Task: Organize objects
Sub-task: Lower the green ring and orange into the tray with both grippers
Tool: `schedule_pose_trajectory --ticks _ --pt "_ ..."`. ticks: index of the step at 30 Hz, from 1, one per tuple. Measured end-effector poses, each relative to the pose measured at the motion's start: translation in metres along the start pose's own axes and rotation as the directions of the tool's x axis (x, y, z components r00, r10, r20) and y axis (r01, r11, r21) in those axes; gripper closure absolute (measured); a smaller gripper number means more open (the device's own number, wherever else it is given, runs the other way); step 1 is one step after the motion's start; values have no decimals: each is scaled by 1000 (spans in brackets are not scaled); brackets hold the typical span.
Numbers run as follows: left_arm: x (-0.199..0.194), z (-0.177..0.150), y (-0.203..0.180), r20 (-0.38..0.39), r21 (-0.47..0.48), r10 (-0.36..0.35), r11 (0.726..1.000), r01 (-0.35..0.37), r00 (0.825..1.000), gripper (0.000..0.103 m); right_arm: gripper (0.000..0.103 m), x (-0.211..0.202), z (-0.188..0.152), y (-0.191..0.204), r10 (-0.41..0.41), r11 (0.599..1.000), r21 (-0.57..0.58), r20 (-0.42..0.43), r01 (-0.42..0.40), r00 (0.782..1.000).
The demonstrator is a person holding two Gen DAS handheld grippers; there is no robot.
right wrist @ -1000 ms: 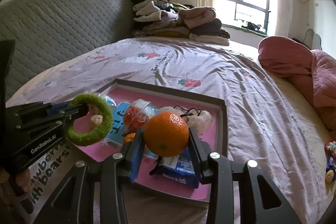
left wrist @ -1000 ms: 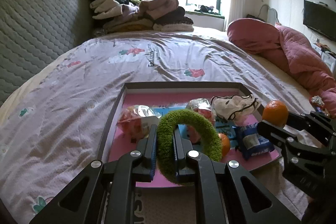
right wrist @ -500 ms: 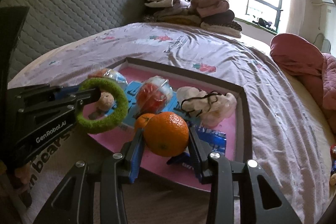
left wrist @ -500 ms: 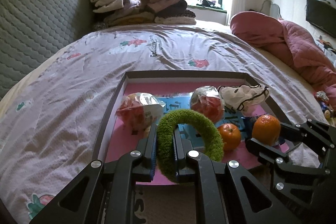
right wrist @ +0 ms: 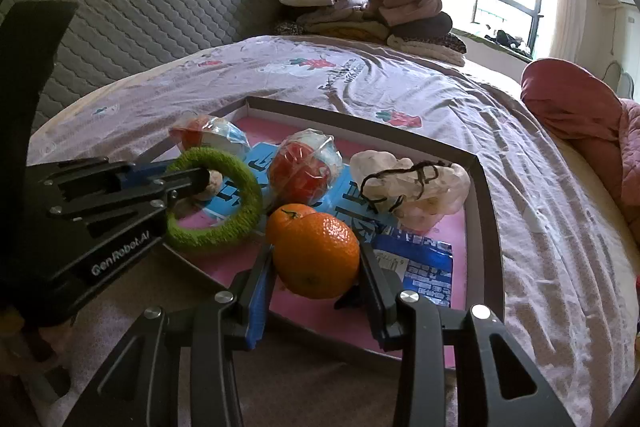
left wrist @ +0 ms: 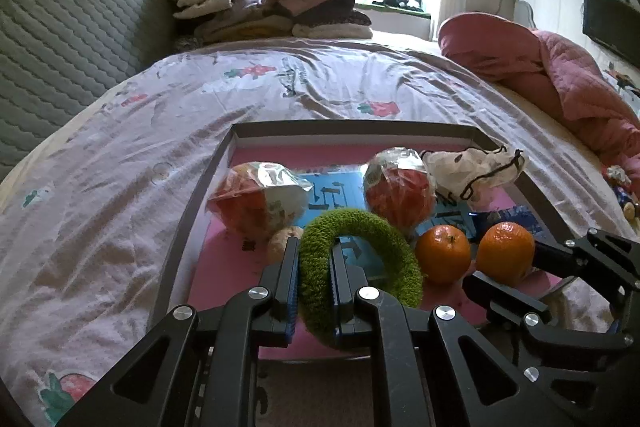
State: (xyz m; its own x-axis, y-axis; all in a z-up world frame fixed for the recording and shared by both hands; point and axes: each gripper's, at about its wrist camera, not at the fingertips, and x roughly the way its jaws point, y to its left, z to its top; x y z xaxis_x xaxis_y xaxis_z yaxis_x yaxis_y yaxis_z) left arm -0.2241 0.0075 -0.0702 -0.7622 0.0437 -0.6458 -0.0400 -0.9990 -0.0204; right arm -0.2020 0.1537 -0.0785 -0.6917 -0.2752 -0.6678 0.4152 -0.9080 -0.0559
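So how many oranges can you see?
2. One orange is held between the fingers of the right gripper, over the near edge of the tray. The other orange lies in the tray beside the green ring. More could be hidden.

White lettering reading "GenRobot.AI" runs along the side of the black plastic left gripper, at about eight o'clock in the right wrist view. The lilac strawberry-print bedsheet carries a slanted line of dark printed words at about twelve o'clock, too small to read. The blue printed card on the floor of the pink grey-rimmed tray and the blue plastic packet bear characters that cannot be made out.
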Motion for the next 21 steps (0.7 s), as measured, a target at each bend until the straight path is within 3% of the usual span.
schedule_pose_trajectory --ticks 18,21 --pt "4 -4 -6 -6 31 8 1000 -8 1000 89 62 1 -2 -8 -23 998 56 5 23 1000" --pt "4 -5 -6 -12 32 16 999 -16 1000 84 62 1 -2 -12 -18 997 72 0 18 1000"
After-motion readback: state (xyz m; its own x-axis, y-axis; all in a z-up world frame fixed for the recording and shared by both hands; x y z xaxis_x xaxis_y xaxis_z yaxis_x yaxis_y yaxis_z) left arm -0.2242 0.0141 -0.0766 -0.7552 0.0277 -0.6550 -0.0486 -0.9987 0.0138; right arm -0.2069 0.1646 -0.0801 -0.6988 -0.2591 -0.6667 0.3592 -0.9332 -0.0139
